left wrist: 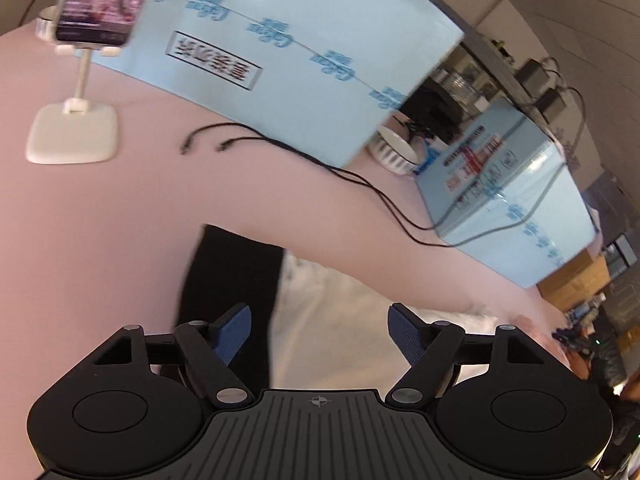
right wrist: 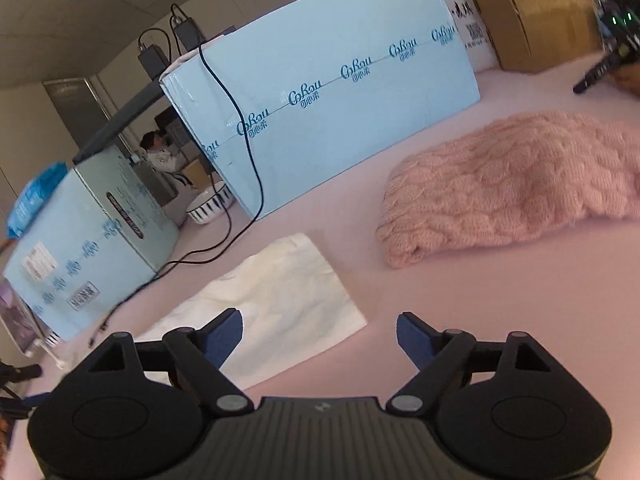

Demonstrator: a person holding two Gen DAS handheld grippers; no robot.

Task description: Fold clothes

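From my left gripper (left wrist: 319, 334), fingers wide and empty, the white garment (left wrist: 340, 332) lies just ahead and below, touching a black one (left wrist: 232, 272). My right gripper (right wrist: 319, 338), equally spread, sees its long axis running up-left on the surface (right wrist: 460, 320).

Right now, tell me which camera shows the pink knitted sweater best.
The right wrist view. There the pink knitted sweater lies in full sight on the pink table, beyond the folded white cloth, its cable pattern clear. The left wrist view shows at most a small blurred pink patch at its right edge, too unclear to identify.
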